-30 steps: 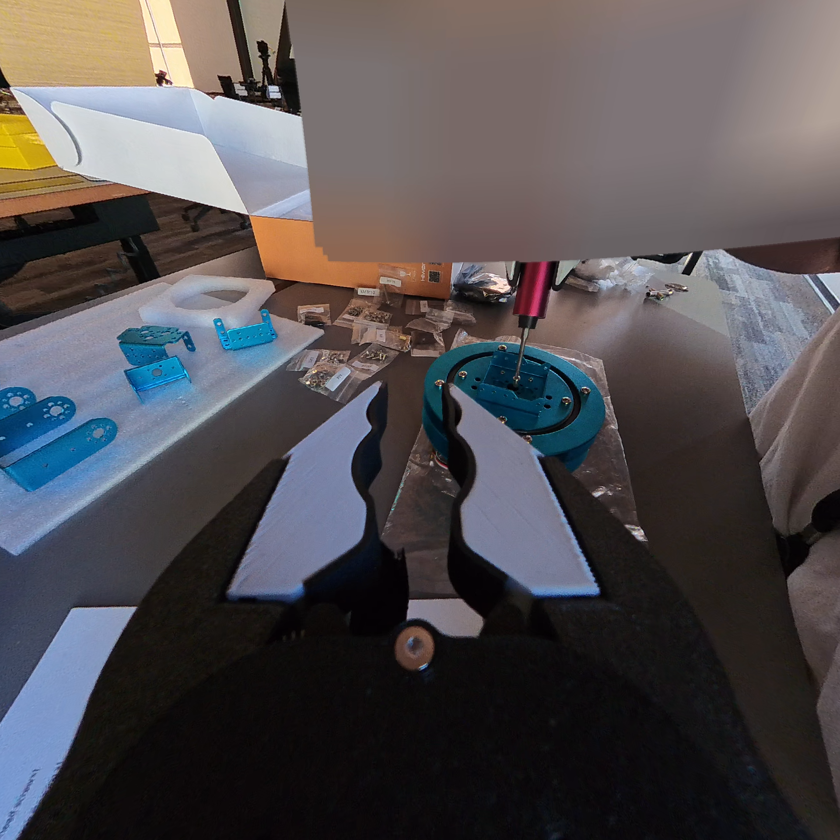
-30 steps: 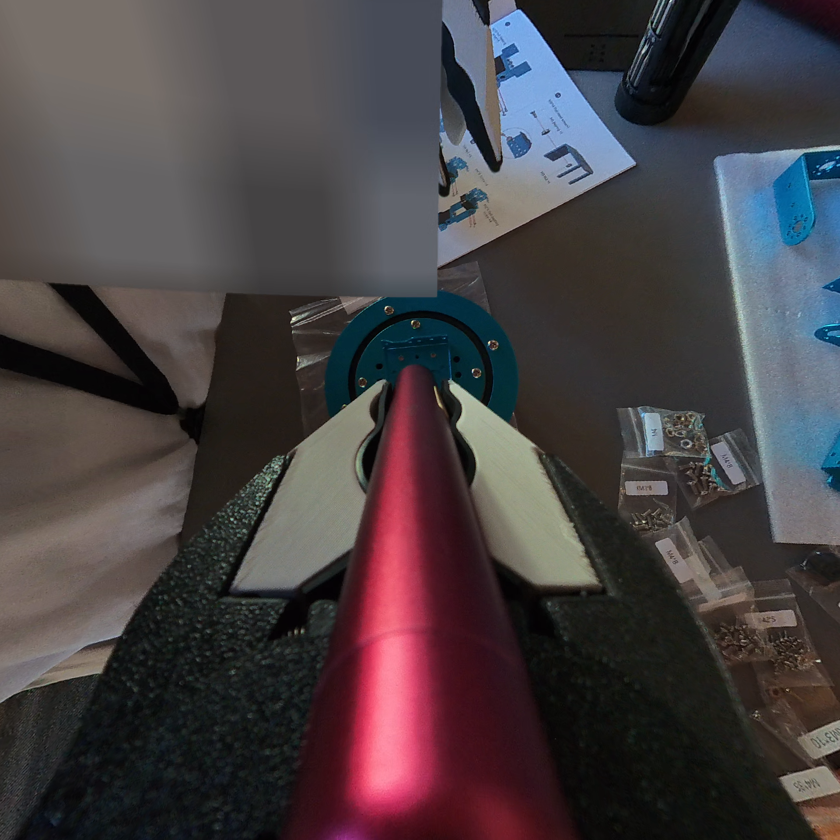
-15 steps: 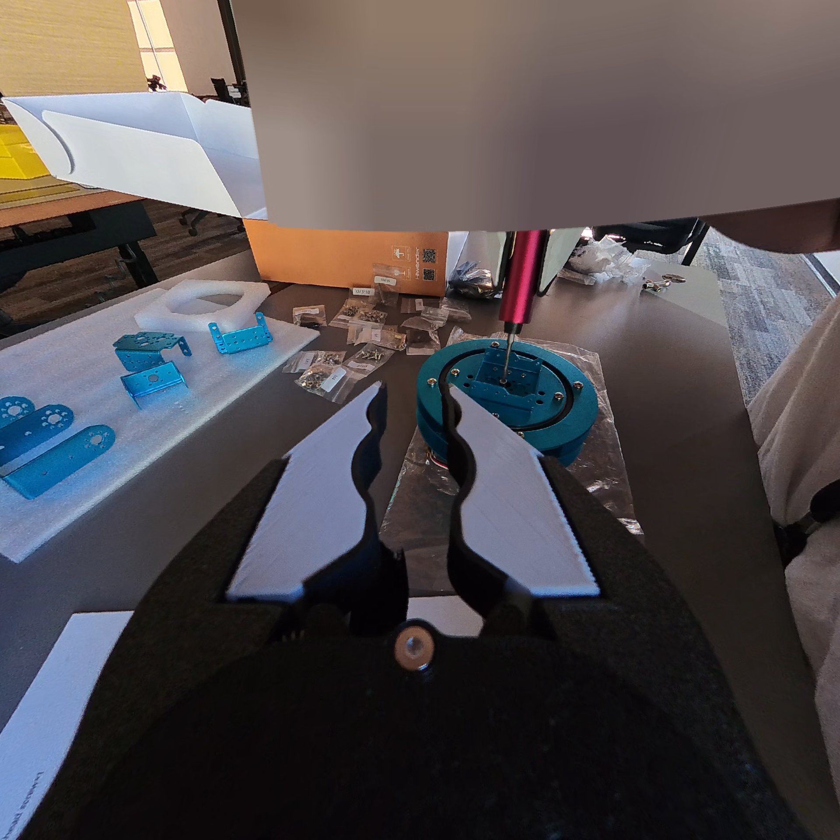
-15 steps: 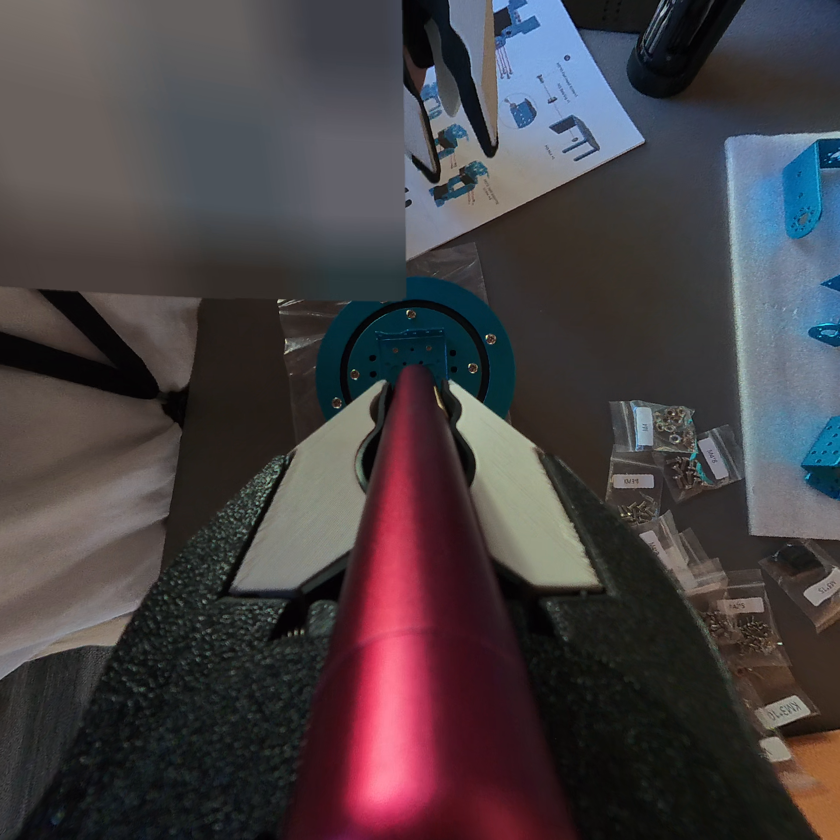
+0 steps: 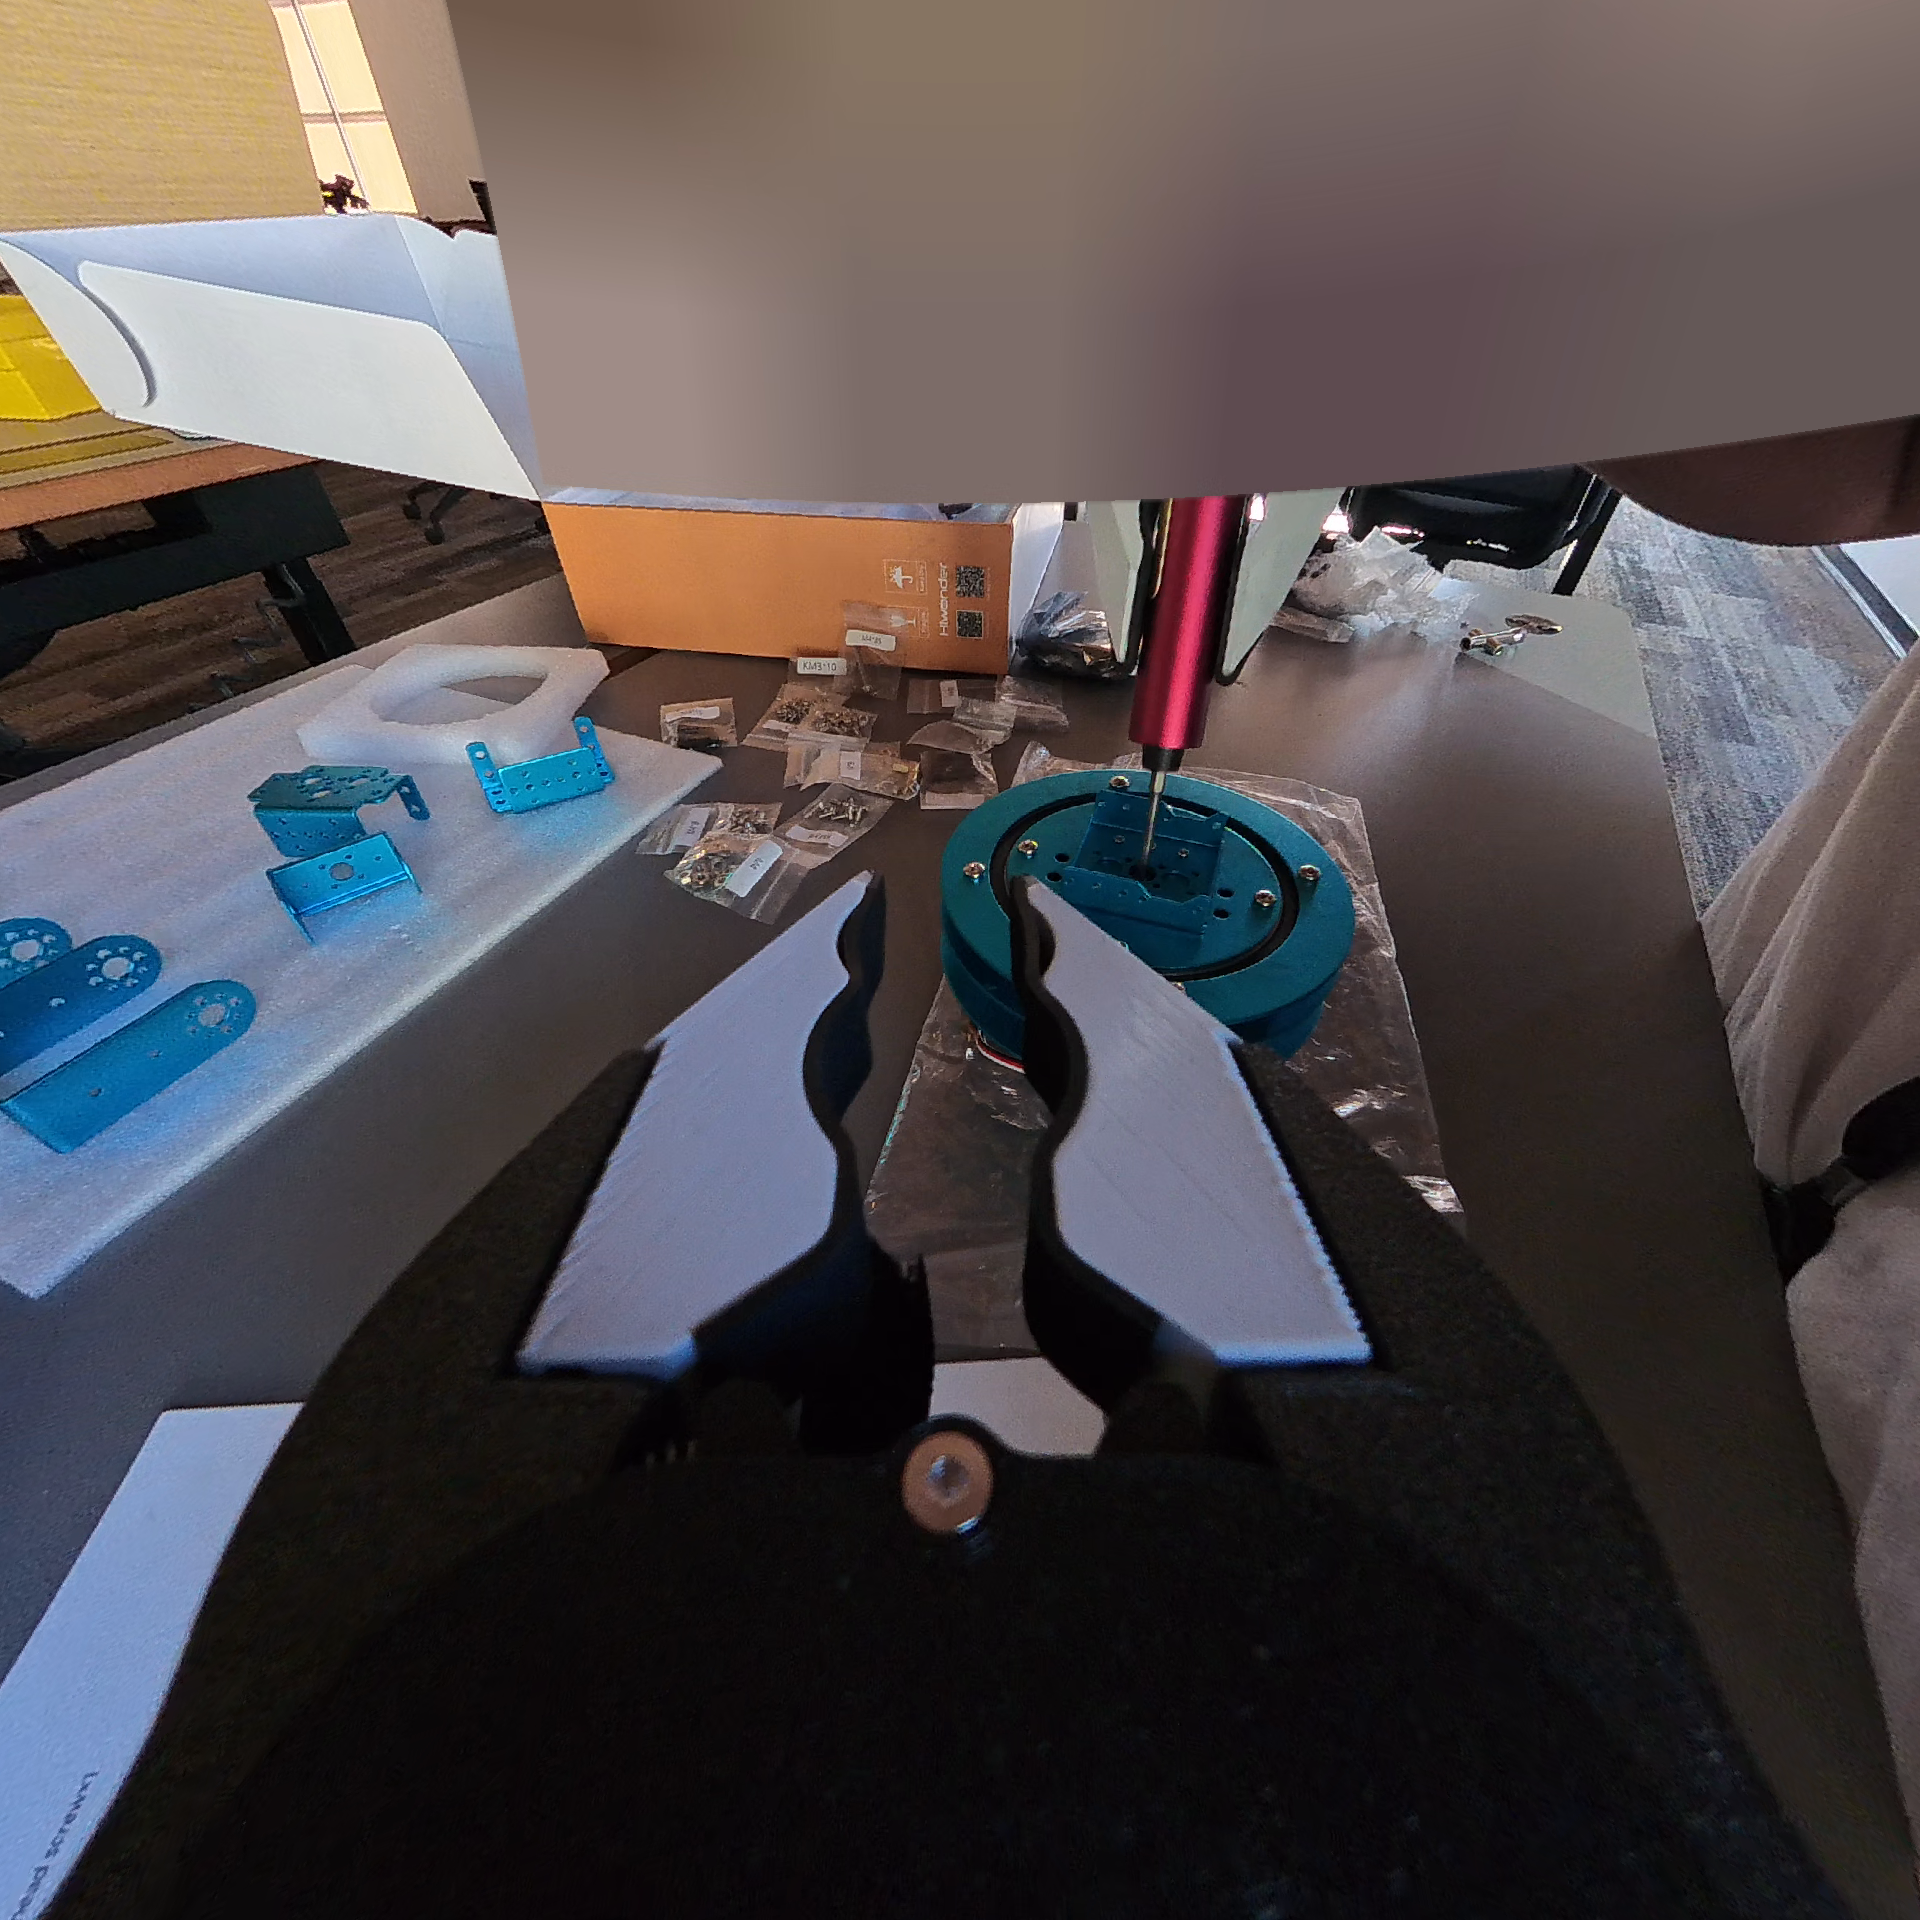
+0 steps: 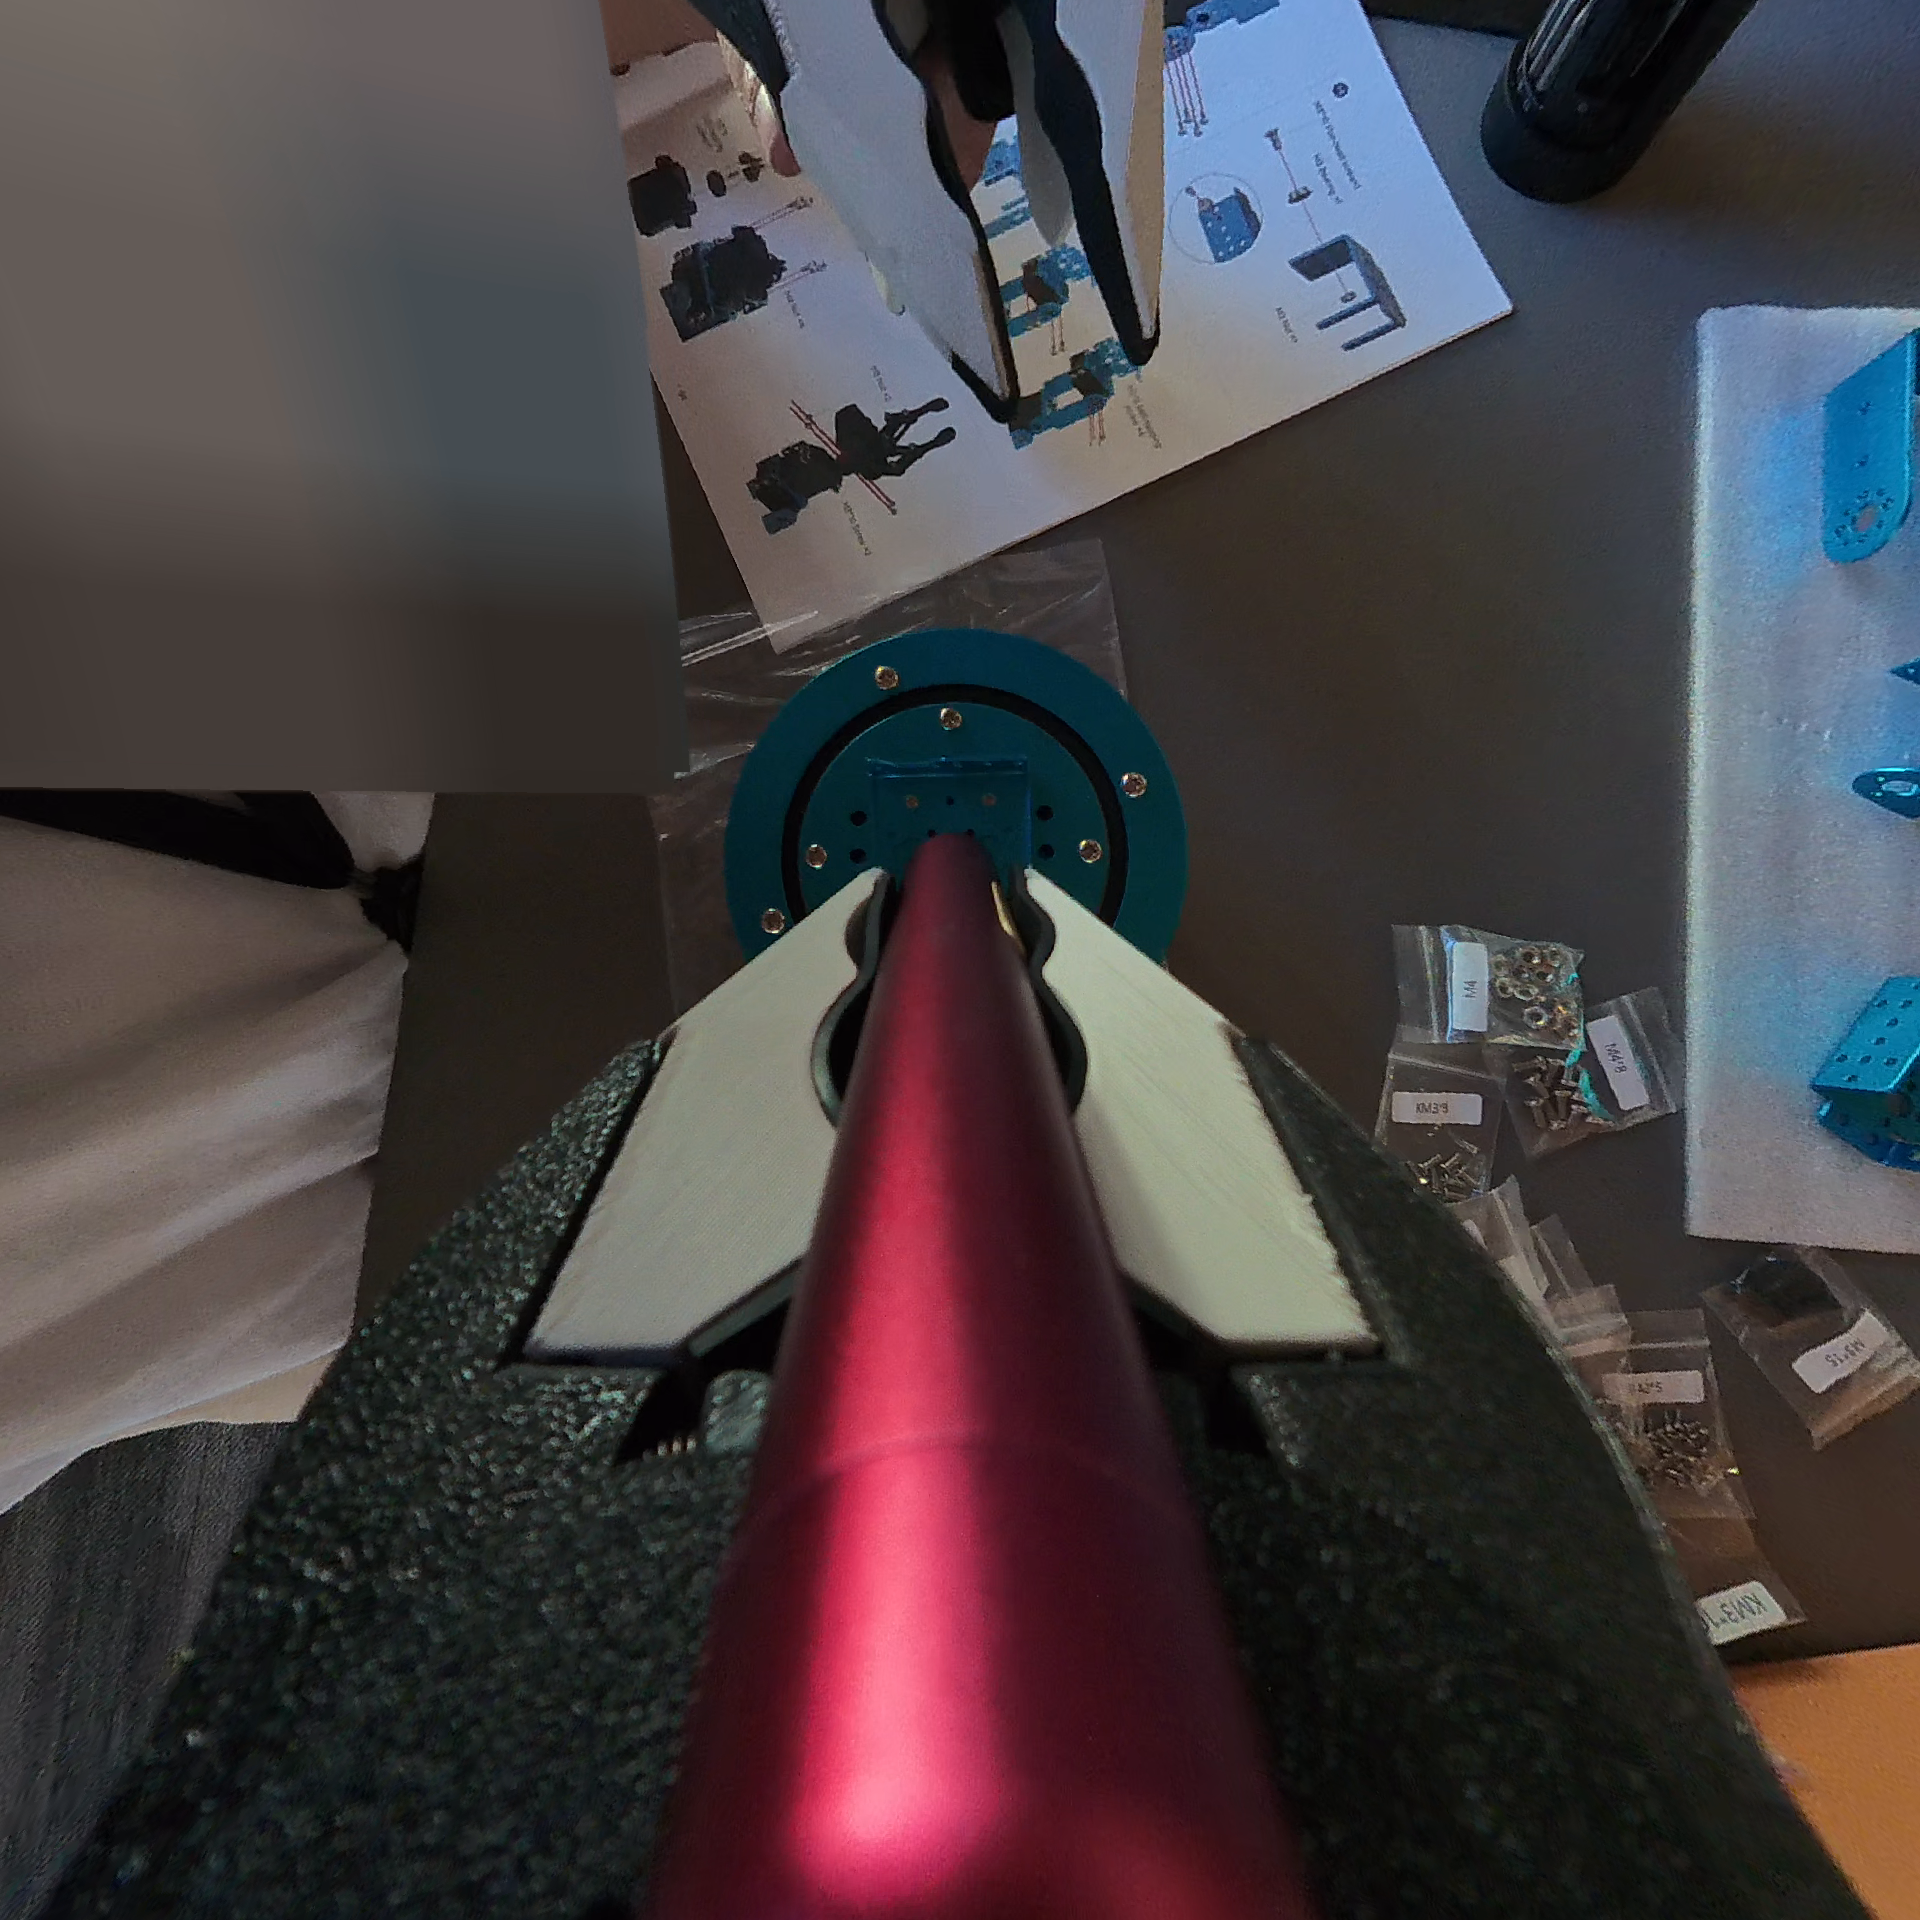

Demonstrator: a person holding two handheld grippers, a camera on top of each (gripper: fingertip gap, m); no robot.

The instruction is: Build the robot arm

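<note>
A teal round base [image 5: 1299, 935] lies on a clear plastic bag [image 5: 1382, 1101] on the dark table, with a blue bracket [image 5: 1132, 894] on top of it. My right gripper [image 6: 951, 883] is shut on a red screwdriver [image 6: 956, 1351] and holds it upright. The screwdriver bit [image 5: 1151, 821] stands in the bracket. The base [image 6: 800, 758] and bracket [image 6: 945, 795] lie straight ahead in the right wrist view. My left gripper [image 5: 948, 894] is open and empty, just in front of the base's near rim. It also shows over the paper sheet in the right wrist view [image 6: 1070, 379].
A printed sheet with drawings [image 6: 1299, 395] lies near the base. Small bags of screws [image 5: 810, 790] lie behind it. A white foam sheet [image 5: 208, 1091] holds several blue brackets [image 5: 343, 883]. An orange box [image 5: 769, 571] stands at the back. A person's pale clothing [image 5: 1829, 935] is on the right. About 10 centimetres separates my left fingertips from my right.
Almost nothing: the screwdriver bit stays on the bracket and has drifted slightly left. The left gripper stays open at the base's rim.
</note>
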